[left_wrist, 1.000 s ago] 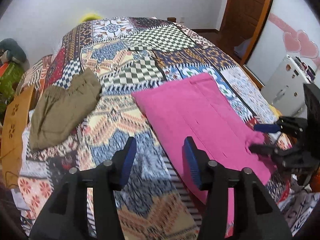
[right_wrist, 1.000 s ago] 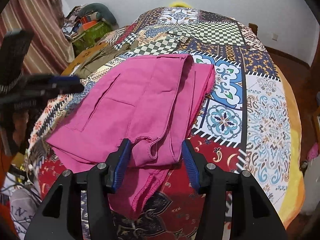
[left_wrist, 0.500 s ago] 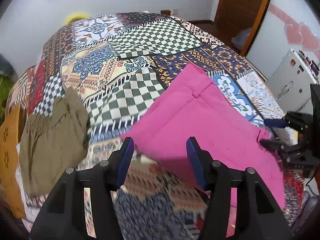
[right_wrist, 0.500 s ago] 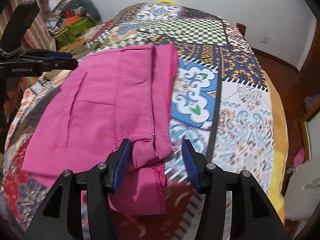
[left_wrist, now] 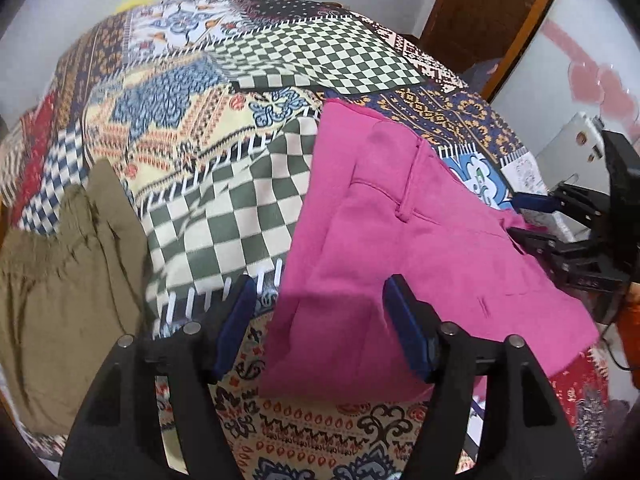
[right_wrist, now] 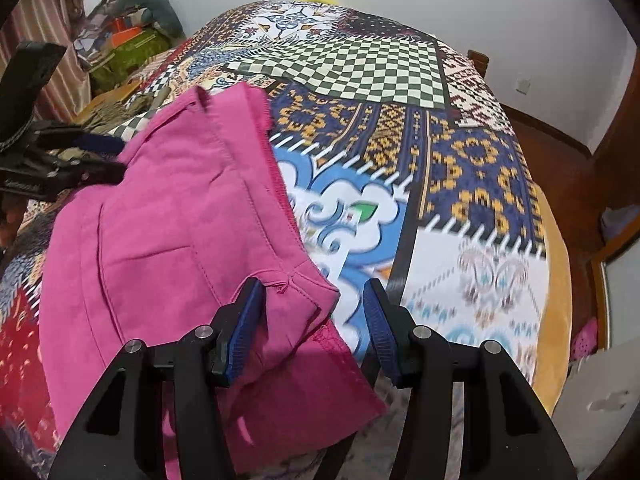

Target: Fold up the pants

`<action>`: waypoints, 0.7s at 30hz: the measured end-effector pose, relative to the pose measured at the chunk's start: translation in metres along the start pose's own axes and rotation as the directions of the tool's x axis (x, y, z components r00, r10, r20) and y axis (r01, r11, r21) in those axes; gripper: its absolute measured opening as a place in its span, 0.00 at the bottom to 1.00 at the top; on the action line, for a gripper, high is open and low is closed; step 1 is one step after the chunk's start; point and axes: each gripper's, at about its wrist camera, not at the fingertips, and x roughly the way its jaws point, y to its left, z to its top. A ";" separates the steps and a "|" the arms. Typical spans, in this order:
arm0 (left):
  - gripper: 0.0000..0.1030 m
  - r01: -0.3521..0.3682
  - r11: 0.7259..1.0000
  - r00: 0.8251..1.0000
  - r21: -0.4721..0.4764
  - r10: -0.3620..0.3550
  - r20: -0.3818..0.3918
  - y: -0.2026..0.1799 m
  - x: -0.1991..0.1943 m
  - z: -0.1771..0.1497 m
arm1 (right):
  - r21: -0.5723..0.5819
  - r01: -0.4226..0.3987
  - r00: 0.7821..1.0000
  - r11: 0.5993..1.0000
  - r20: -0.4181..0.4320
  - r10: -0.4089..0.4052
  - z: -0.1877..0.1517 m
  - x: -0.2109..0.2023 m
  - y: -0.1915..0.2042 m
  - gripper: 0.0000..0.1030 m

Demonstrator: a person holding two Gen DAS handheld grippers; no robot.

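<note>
Pink pants [left_wrist: 400, 220] lie folded flat on the patchwork quilt [left_wrist: 240, 160]. My left gripper [left_wrist: 318, 284] hovers over their near left corner. Its jaws are opening and the cloth lies beneath the gap, touching neither pad. At the right edge of that view is my right gripper [left_wrist: 532, 216]. In the right wrist view my right gripper [right_wrist: 313, 286] stands open. A folded corner of the pants [right_wrist: 168, 220] sits between its fingers, beside the left pad and clear of the right one. The left gripper [right_wrist: 100, 156] shows at the pants' far side.
An olive garment [left_wrist: 60, 280] lies on the quilt left of the pants. A brown door [left_wrist: 480, 12] and a white cabinet [left_wrist: 568, 148] stand beyond the bed's right side. Piled belongings [right_wrist: 128, 40] sit against the wall past the bed's left side. Bare quilt [right_wrist: 460, 160] extends right of the pants.
Both grippers have travelled farther up the bed. The pink pants now lie higher on the quilt, their far end by the navy-and-yellow patch. The left jaws have widened.
</note>
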 end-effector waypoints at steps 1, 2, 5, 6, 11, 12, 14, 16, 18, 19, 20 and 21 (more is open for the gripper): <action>0.65 0.004 1.000 1.000 -0.001 -0.004 0.003 -0.001 -0.002 -0.002 | -0.002 0.005 1.000 1.000 -0.005 -0.006 0.002 0.000 -0.001 0.48; 0.65 0.006 1.000 1.000 0.000 -0.006 0.008 -0.003 -0.003 -0.004 | 0.007 0.005 1.000 1.000 -0.013 -0.005 0.004 -0.002 -0.002 0.49; 0.59 0.033 0.999 0.999 -0.011 -0.033 -0.002 -0.007 -0.004 -0.010 | 0.026 0.026 1.000 0.999 -0.001 -0.026 0.005 -0.012 -0.003 0.49; 0.57 0.045 0.999 0.999 -0.019 -0.045 -0.008 -0.008 -0.005 -0.011 | 0.024 0.036 0.999 0.999 0.009 -0.037 0.004 -0.017 -0.002 0.49; 0.55 0.034 0.998 0.999 -0.052 -0.036 -0.031 -0.021 -0.014 -0.028 | 0.047 0.034 0.998 0.998 0.052 -0.037 -0.007 -0.046 0.001 0.50; 0.55 0.028 0.998 0.999 -0.055 -0.030 -0.029 -0.024 -0.016 -0.033 | 0.054 0.034 0.998 0.998 0.059 -0.037 -0.011 -0.052 0.002 0.50; 0.55 0.022 0.997 0.999 -0.070 -0.024 -0.027 -0.031 -0.023 -0.045 | 0.065 0.029 0.997 0.997 0.066 -0.033 -0.017 -0.060 0.003 0.51; 0.55 0.026 0.996 0.999 -0.084 -0.028 -0.022 -0.035 -0.029 -0.056 | 0.080 0.020 0.997 0.997 0.070 -0.026 -0.025 -0.068 0.005 0.51; 0.55 0.036 0.993 0.999 -0.112 -0.037 -0.009 -0.039 -0.037 -0.067 | 0.090 0.009 0.998 0.996 0.069 -0.016 -0.031 -0.072 0.007 0.50; 0.55 0.035 0.992 0.999 -0.123 -0.035 0.000 -0.041 -0.041 -0.072 | 0.098 -0.003 0.997 0.995 0.072 -0.004 -0.035 -0.074 0.008 0.51; 0.55 0.031 0.991 1.000 -0.134 -0.030 0.009 -0.042 -0.044 -0.076 | 0.105 -0.018 0.997 0.994 0.072 0.010 -0.038 -0.073 0.010 0.51; 0.55 0.026 0.989 1.000 -0.144 -0.024 0.016 -0.042 -0.047 -0.080 | 0.107 -0.026 0.998 0.994 0.068 0.019 -0.040 -0.072 0.012 0.51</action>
